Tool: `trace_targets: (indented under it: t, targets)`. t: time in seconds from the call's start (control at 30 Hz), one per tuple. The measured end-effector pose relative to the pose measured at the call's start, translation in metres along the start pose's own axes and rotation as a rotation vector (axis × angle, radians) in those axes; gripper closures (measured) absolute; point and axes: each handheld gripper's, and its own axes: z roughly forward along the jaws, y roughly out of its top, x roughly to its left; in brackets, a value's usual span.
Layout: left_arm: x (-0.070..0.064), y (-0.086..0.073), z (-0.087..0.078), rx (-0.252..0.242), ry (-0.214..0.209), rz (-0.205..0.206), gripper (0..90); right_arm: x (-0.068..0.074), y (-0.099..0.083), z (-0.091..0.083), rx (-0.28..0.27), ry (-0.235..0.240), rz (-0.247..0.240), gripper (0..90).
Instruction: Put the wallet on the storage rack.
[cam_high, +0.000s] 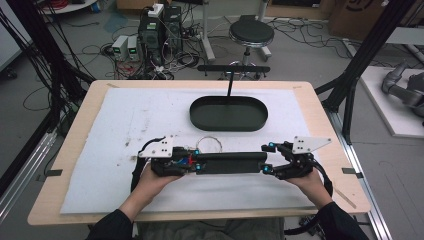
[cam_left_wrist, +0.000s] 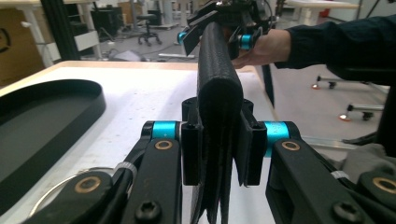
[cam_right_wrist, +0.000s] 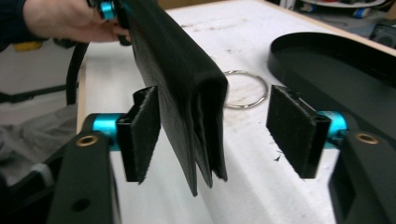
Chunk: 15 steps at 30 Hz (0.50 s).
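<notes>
Left gripper (cam_left_wrist: 219, 154) clamps the long black folded leather wallet (cam_left_wrist: 215, 79) off the table, right gripper (cam_right_wrist: 219, 135) gapes around its far end, and the black oval tray (cam_high: 229, 114) beyond waits empty.

Black folded leather wallet (cam_high: 231, 162); long, textured, folded edge up, open leaf edges down; held level and lengthwise just on the near side of the black oval tray (cam_high: 228, 113); closed.

We see a light wooden table (cam_high: 75, 150) covered by a white, stained mat (cam_high: 125, 125). On the mat lie a black oval tray (cam_high: 228, 114) and, nearer us, a thin metal ring (cam_high: 209, 144).
</notes>
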Motion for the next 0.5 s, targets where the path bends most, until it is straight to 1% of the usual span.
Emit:
trace_targets:
  t: [0.03, 0.07, 0.1, 0.13, 0.2, 0.23, 0.27, 0.33, 0.37, 0.4, 0.43, 0.5]
  targets:
    - [0.000, 0.000, 0.000, 0.000, 0.000, 0.000, 74.8, 0.000, 0.000, 0.000, 0.000, 0.000, 0.000, 37.1]
    - [0.000, 0.000, 0.001, -0.010, -0.005, -0.016, 74.8, 0.002, 0.000, 0.004, 0.016, 0.021, -0.009, 38.5]
    - [0.000, 0.000, 0.001, -0.010, -0.005, -0.016, 74.8, 0.002, 0.000, 0.004, 0.016, 0.021, -0.009, 38.5]
    - [0.000, 0.000, 0.001, -0.017, -0.007, -0.020, 74.8, 0.002, 0.000, 0.005, 0.021, 0.028, -0.011, 41.1]
    - [0.001, 0.000, 0.001, -0.035, -0.009, -0.032, 74.8, 0.004, 0.001, 0.007, 0.027, 0.036, -0.016, 41.7]
    - [0.001, 0.000, 0.000, -0.049, -0.011, -0.039, 74.9, 0.004, 0.000, 0.009, 0.032, 0.047, 0.004, 40.2]
    - [0.001, 0.000, 0.000, -0.076, -0.013, -0.047, 75.0, 0.004, 0.000, 0.010, 0.036, 0.046, 0.009, 39.2]
    - [0.000, -0.001, 0.000, -0.104, -0.020, -0.049, 75.1, 0.003, 0.000, 0.013, 0.044, 0.050, 0.024, 38.5]
    - [0.000, -0.001, 0.000, -0.104, -0.020, -0.049, 75.1, 0.003, 0.000, 0.013, 0.044, 0.050, 0.024, 38.5]
    - [0.000, -0.002, -0.001, -0.130, -0.027, -0.061, 75.2, 0.003, -0.001, 0.015, 0.037, 0.053, 0.048, 38.8]
    - [0.000, -0.002, -0.001, -0.130, -0.027, -0.061, 75.2, 0.003, -0.001, 0.015, 0.037, 0.053, 0.048, 38.8]
    - [-0.001, -0.001, -0.002, -0.142, -0.022, -0.056, 75.2, 0.003, 0.000, 0.016, 0.026, 0.073, 0.048, 46.6]
